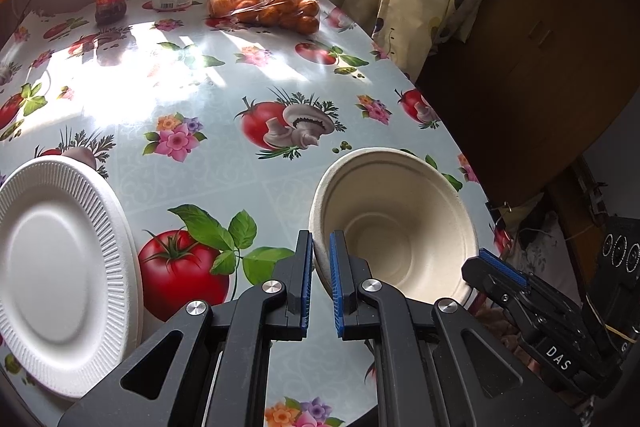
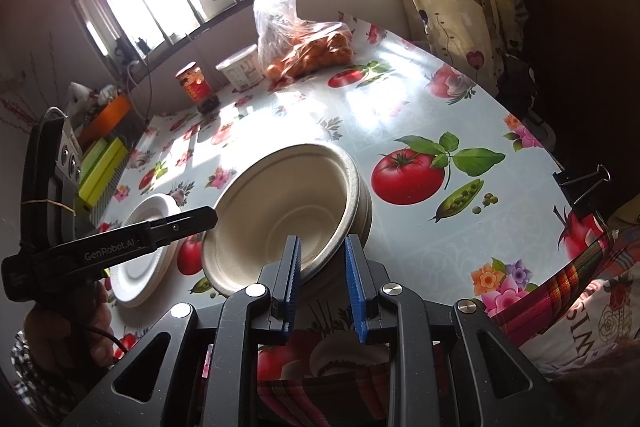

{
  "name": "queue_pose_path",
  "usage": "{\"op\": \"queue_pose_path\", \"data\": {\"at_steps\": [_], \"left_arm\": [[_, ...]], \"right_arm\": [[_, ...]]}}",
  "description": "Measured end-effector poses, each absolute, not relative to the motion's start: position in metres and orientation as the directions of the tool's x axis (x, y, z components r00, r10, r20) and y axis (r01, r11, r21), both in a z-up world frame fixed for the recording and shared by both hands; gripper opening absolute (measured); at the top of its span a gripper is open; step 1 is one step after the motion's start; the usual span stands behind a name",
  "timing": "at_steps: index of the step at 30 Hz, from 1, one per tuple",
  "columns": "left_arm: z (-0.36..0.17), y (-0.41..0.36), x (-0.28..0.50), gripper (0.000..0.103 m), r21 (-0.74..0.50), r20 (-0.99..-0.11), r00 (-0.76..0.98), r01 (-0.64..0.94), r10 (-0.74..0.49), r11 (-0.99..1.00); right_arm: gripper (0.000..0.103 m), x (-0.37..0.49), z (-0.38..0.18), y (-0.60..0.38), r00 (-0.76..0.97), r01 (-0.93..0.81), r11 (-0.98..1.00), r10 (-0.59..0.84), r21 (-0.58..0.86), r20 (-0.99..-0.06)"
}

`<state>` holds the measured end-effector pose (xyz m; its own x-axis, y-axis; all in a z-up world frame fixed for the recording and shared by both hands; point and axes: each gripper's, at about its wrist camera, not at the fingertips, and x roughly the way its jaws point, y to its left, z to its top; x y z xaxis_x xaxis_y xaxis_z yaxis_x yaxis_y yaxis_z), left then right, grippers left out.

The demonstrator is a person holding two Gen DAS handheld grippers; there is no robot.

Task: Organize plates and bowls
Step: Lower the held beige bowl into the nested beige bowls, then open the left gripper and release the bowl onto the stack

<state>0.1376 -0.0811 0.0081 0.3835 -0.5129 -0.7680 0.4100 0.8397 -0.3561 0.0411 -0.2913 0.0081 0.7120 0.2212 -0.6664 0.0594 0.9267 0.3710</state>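
Left gripper (image 1: 321, 267) pinched on the near rim of the bowl (image 1: 400, 223), jaws clamped across the thin wall. Right gripper (image 2: 322, 267) at the opposite rim, jaws apart, straddling it without a bite. Bowl tipped, resting near the surface's (image 1: 224, 75) right edge, well apart from the plate (image 1: 56, 275). Likely trouble: soft pulp rim buckling or slipping under a one-sided pinch. Only from the right wrist view: extra stacked rims beneath the bowl, suggesting nested bowls.
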Motion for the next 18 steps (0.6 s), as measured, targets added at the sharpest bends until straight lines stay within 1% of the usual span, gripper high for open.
{"op": "queue_pose_path", "data": {"at_steps": [10, 13, 14, 17, 18], "left_arm": [[0.0072, -0.0815, 0.1367, 0.011, -0.358, -0.765, 0.383, 0.416, -0.518, 0.836], [0.0068, -0.0827, 0.1363, 0.015, -0.358, -0.764, 0.378, 0.425, -0.523, 0.831], [0.0065, -0.0831, 0.1362, 0.018, -0.361, -0.763, 0.374, 0.428, -0.526, 0.828], [0.0063, -0.0825, 0.1363, 0.025, -0.368, -0.758, 0.376, 0.429, -0.533, 0.825], [0.0062, -0.0818, 0.1367, 0.025, -0.373, -0.755, 0.376, 0.429, -0.538, 0.823]], "right_arm": [[0.033, 0.0417, 0.0088, -0.2894, 0.709, 0.064, 0.934, 0.204, 0.350, -0.675], [0.036, 0.0410, 0.0091, -0.2897, 0.709, 0.067, 0.936, 0.198, 0.344, -0.676], [0.037, 0.0409, 0.0092, -0.2898, 0.709, 0.067, 0.937, 0.198, 0.344, -0.677], [0.042, 0.0416, 0.0098, -0.2897, 0.710, 0.064, 0.936, 0.200, 0.346, -0.675], [0.044, 0.0410, 0.0098, -0.2901, 0.711, 0.064, 0.937, 0.200, 0.345, -0.674]]}}
